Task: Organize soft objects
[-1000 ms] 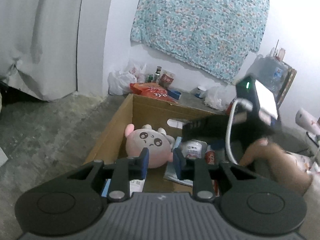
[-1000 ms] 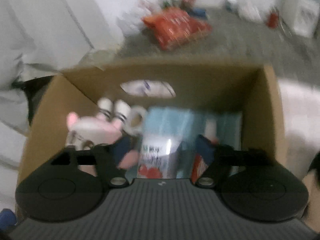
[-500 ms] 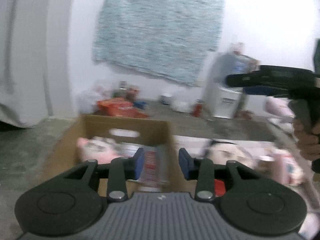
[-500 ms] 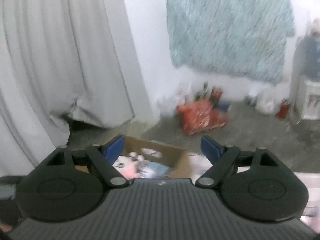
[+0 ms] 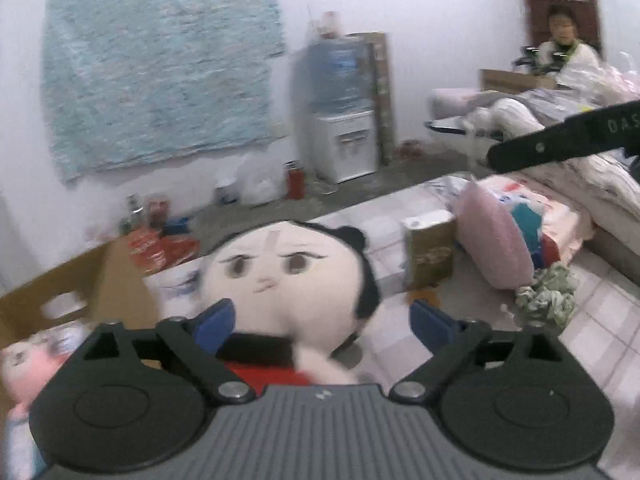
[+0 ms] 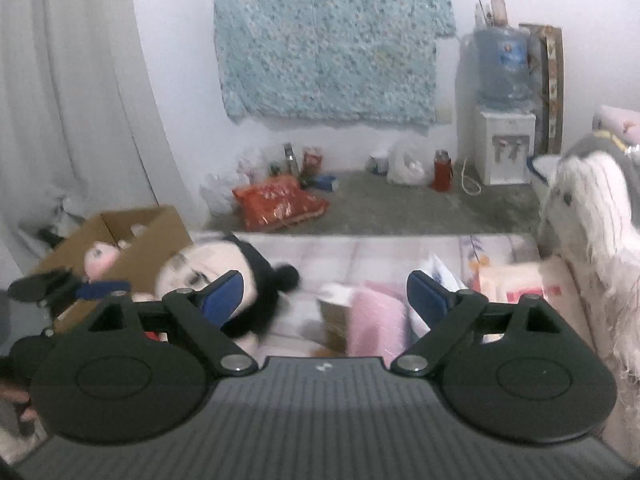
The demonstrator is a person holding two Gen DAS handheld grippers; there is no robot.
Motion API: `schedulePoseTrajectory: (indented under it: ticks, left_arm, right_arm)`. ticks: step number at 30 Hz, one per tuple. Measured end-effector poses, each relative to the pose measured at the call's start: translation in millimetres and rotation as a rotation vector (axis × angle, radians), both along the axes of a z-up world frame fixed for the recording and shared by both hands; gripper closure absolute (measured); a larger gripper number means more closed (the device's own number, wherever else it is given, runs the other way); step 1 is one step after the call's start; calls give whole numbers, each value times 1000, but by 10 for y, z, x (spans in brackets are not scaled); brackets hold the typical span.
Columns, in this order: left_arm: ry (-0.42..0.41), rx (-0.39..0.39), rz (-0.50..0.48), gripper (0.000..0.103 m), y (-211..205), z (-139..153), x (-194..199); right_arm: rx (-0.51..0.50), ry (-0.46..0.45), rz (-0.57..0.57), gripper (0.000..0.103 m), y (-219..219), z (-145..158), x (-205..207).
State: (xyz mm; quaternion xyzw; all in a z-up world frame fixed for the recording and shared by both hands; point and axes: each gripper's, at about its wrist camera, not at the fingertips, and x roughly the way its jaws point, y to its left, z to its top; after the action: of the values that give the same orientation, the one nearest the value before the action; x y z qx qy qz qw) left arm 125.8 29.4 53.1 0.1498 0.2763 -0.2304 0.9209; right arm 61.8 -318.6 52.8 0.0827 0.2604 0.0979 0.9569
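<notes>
A plush doll [image 5: 288,272] with a pale face, black hair and a red body sits on the checked mat [image 5: 592,320]. My left gripper [image 5: 324,320] is around it, jaws opening wide, and the pads do not press on it. The doll [image 6: 188,276] also shows at the left of the right wrist view. My right gripper [image 6: 326,298] hovers over a pink cushion [image 6: 376,320], jaws opening with nothing gripped. The cardboard box [image 5: 120,280] stands to the left of the doll with a pink plush [image 5: 24,364] inside.
A gold carton [image 5: 430,248], the pink cushion [image 5: 496,240] and a crumpled green cloth [image 5: 548,292] lie on the mat. A shaggy white plush [image 6: 592,208] stands at the right. Along the wall are a red snack bag [image 6: 280,200] and a water dispenser [image 6: 504,136]. A person [image 5: 564,40] sits far back.
Both grippers have swung away from the box to the right, over the mat. The left jaws went from narrow to wide, and the black-haired doll now sits between them.
</notes>
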Motion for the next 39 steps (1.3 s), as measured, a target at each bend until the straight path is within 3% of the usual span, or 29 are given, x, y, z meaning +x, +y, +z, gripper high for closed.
schedulePoseTrajectory:
  ticks: [3,6,9,13,18,22,23,25,28,35,39]
  left_arm:
    - [60,-35,38,0,23,-221,192]
    - [3,29,75,0,17,-305,216]
    - [-17,44,127,0,40,-331,286]
    - [7,35,127,0,140,-399,298]
    - [-61,123,163,0,130,-329,205]
    - [-155,104,136,0,18,-153,35]
    - [-178,95,127,0,-25,-105,-14]
    - [-215,78,110,0,-105,-28,-108]
    - [-227,42,62,0,-250,24,-180]
    - [-196,18,-58,3,-509,-44,-346]
    - [-164,-15,-104,3,-595,-61,-433]
  right_arm:
    - [-17,42,88,14,-26,-247,20]
    - [-102,14,53,11,60,-404,-56]
    - [-194,62,88,11,256,-603,25]
    - [-175,123,114,11,449,-733,60]
    - [-242,128,61,13,564,-842,194]
    - [-210,135,17,38,446,-924,369]
    - [-191,136,10,40,409,-929,369]
    - [-144,139,-18,57,317,-924,323]
    - [-133,136,-48,67,248,-913,248]
    - [80,148,-11,70,15,-763,-18]
    - [146,151,22,70,-105,-756,-435]
